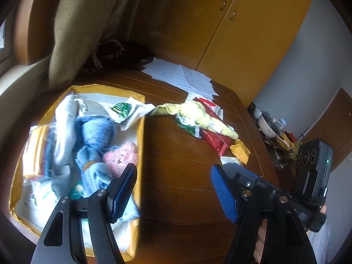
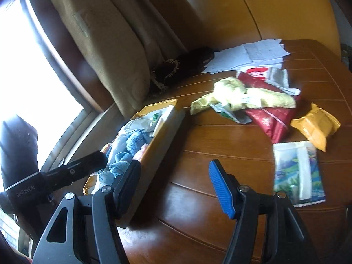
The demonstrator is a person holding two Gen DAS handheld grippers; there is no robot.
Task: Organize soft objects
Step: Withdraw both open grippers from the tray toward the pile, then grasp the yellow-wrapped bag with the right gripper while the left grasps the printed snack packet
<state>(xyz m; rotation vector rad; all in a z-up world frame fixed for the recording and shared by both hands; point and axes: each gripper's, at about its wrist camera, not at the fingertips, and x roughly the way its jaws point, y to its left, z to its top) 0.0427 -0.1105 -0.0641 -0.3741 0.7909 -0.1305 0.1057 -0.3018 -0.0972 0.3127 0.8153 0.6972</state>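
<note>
Looking along our left gripper (image 1: pixel 173 189), we see the soft things heaped in a shallow gold-lined box (image 1: pixel 140 154): a blue knitted cloth (image 1: pixel 92 136), a pink fuzzy piece (image 1: pixel 121 156) and white fabric (image 1: pixel 63 118) around them. The pink piece lies just beyond our left finger's pad (image 1: pixel 123 189), which overlaps the box's near corner in the view; the right pad (image 1: pixel 224 195) stands over bare wooden table (image 1: pixel 182 154). The jaws stand wide apart with nothing between them.

Farther ahead of the fingers, a pale yellow cloth (image 1: pixel 198 112) is draped over a red packet (image 1: pixel 215 138), with an orange pouch (image 1: pixel 241 151) just beside.

Our right gripper (image 2: pixel 176 187) is likewise spread wide and holds nothing. Its left finger (image 2: pixel 127 189) sits against the box's (image 2: pixel 154 145) near edge in the view; the yellow cloth (image 2: pixel 253 96) lies well ahead and to the right, the orange pouch (image 2: pixel 314 125) right of that, and a printed sachet (image 2: pixel 297 171) just right of the blue pad (image 2: pixel 220 191).
</note>
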